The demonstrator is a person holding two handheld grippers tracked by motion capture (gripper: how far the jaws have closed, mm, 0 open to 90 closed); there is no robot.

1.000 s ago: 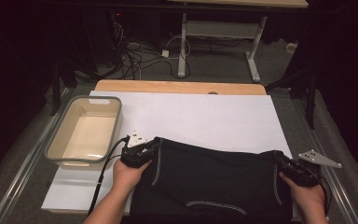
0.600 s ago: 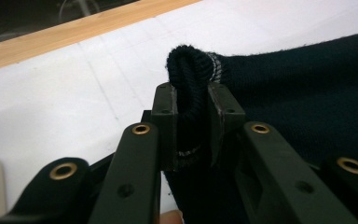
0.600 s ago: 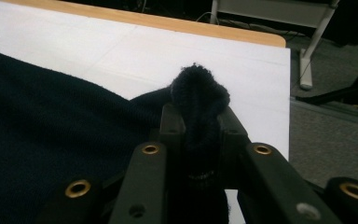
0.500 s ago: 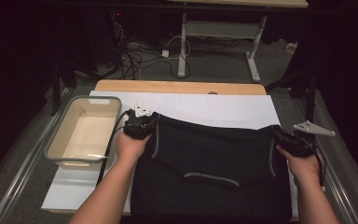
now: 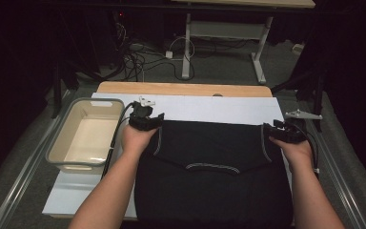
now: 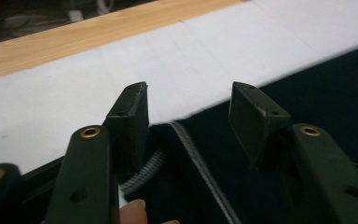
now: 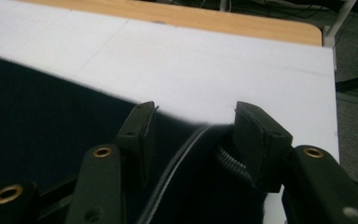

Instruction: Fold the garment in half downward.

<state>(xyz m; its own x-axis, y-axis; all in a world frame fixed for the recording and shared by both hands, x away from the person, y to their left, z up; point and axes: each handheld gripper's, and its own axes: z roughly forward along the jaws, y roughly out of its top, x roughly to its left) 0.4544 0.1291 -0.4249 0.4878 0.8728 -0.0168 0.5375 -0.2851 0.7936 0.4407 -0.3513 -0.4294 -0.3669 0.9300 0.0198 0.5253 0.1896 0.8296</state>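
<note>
A black garment (image 5: 214,162) with grey piping lies flat on the white sheet (image 5: 209,107), its near part hanging toward the person. My left gripper (image 5: 145,119) rests at the garment's far left corner. In the left gripper view the left gripper (image 6: 189,112) is open, with the piped corner of the garment (image 6: 307,93) lying between and below the jaws. My right gripper (image 5: 279,130) sits at the far right corner. The right gripper (image 7: 193,128) is open too, with a seam of the garment (image 7: 37,107) running up between the jaws.
A beige plastic bin (image 5: 100,101) stands at the left of the sheet, beside my left forearm. The wooden table edge (image 5: 181,88) runs behind the sheet. Cables and a desk frame (image 5: 188,47) are on the floor beyond.
Both grippers have moved forward, away from the person, and the garment's far edge has come up the sheet with them. The cloth now lies more spread out.
</note>
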